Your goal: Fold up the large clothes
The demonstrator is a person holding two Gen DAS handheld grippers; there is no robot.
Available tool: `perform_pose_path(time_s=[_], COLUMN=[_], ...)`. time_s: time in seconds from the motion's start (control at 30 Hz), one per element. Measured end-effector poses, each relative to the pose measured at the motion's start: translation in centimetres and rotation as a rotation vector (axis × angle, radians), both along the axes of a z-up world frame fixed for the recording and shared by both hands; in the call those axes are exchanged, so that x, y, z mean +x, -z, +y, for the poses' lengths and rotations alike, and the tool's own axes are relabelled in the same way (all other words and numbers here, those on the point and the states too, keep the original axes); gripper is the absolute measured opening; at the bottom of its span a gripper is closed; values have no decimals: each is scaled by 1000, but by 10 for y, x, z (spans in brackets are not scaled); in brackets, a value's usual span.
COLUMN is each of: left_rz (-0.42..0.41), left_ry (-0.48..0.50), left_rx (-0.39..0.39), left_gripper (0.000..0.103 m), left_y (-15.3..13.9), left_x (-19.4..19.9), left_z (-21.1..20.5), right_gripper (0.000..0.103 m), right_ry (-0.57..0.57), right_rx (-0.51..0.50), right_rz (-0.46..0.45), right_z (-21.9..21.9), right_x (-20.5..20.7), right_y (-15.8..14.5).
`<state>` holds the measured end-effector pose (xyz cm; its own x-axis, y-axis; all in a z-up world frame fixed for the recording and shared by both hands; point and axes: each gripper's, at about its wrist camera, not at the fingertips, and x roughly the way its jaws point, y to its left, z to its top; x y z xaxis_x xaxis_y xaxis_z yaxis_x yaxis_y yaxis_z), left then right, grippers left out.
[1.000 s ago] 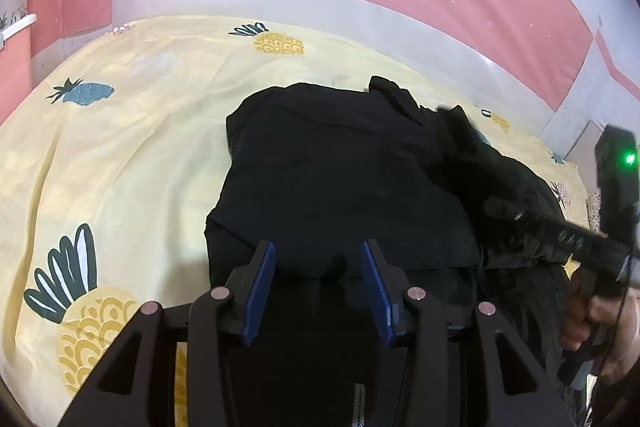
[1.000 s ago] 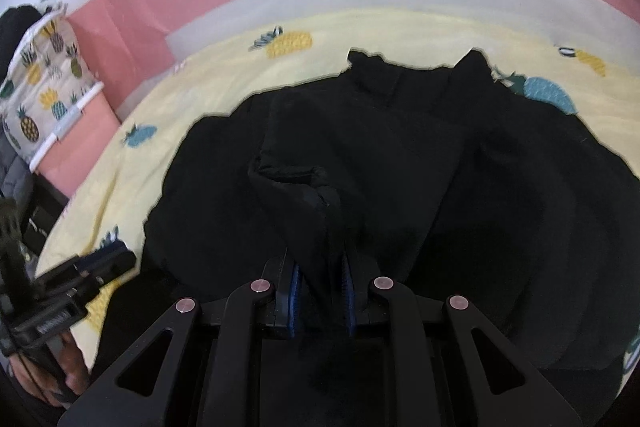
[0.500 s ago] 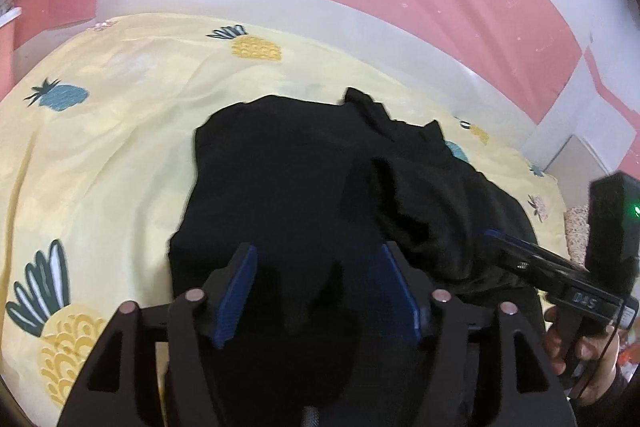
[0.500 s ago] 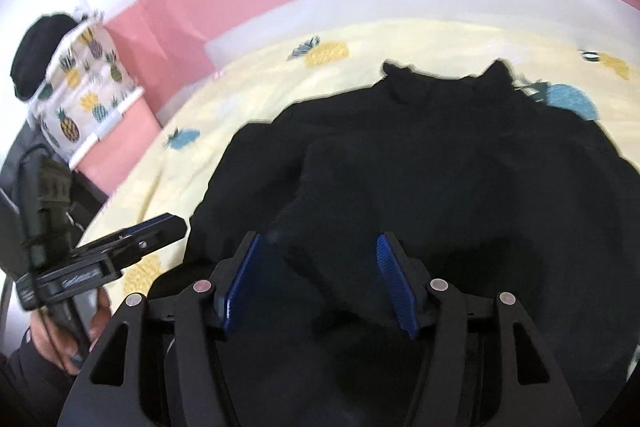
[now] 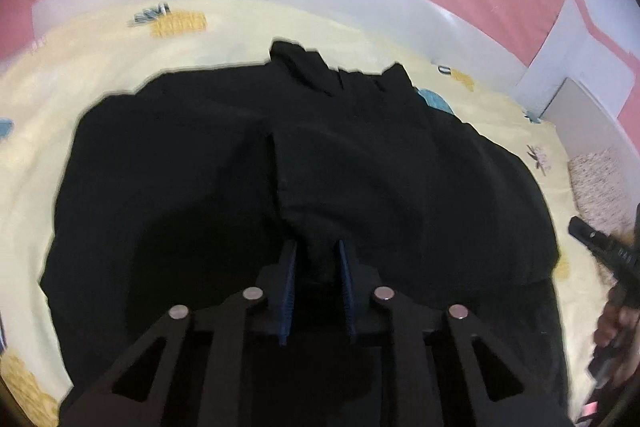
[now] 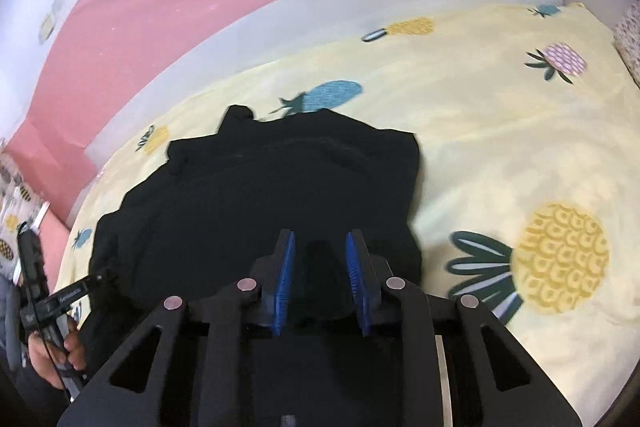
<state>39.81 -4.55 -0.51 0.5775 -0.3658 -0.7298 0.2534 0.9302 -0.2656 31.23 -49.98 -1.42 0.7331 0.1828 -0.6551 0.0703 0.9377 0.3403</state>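
Right now, from my left wrist view, the black garment (image 5: 320, 163) lies spread on the pineapple bedsheet (image 5: 36, 147), its long axis running away from me toward the collar (image 5: 304, 67) at the far end, and its near hem sits directly under and between the blue pads of the left gripper (image 5: 317, 259). Its jaws are narrow and closing, with a raised ridge of black cloth between them; I cannot tell for certain whether the pads press it yet. A seam or fold edge runs from that pinch straight up the middle of the cloth. My left gripper points steeply down over the hem, and at the right edge I see the other tool in a hand (image 5: 612, 327), blurred. Switching to the right wrist view, the same garment (image 6: 280, 187) stretches ahead and leftward, its right edge close beside the right gripper (image 6: 320, 259), bare sheet (image 6: 500, 147) beyond. These jaws are also narrowing, black fabric showing between the pads, contact unclear. Both grippers sit at the near hem, so I judge the coming fold goes forward along the garment's length toward the collar.
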Motion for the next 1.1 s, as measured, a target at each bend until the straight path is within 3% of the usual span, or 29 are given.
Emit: perform_pose_path(time_s=[0.13,0.23,0.3,0.47,0.53,0.63,0.7,0.8,0.87,0.97,1.1], left_rz=[-3,-12,-17,-14,-27,-65,-78,-116,-150,-135,-68], left_ry=[-39,-45,-38,-41,-50,-88,-95,-74,-39,-30,-73], left_rx=[9,56,75,69,56,118,103,90,94,129,203], left_gripper=[19,18,18,22,23,23,23,24,30,32,34], left_y=[10,15,17,12,3,-10,-20,-37,-44,-34,3], left_x=[-2,-4,-5,-8,-14,-22,-22,-14,-3,25,60], left_z=[16,18,17,22,31,40,44,27,4,-25,-33], right_gripper=[27,27,27,27,27,27,27,27,27,27,27], right_ry=[-59,-105,-121,-122,-118,-87,-72,-62,-56,-55,-48], right_rx=[-50,-131,-171,-161,-140,-143,-164,-176,-162,-161,-164], right_rz=[17,115,133,137,106,51,32,27,32,74,149], right_z=[23,43,51,47,37,22,16,17,20,26,29], right_x=[18,39,46,40,33,29,36,50,66,91,115], right_y=[12,45,61,45,33,14,5,0,2,13,39])
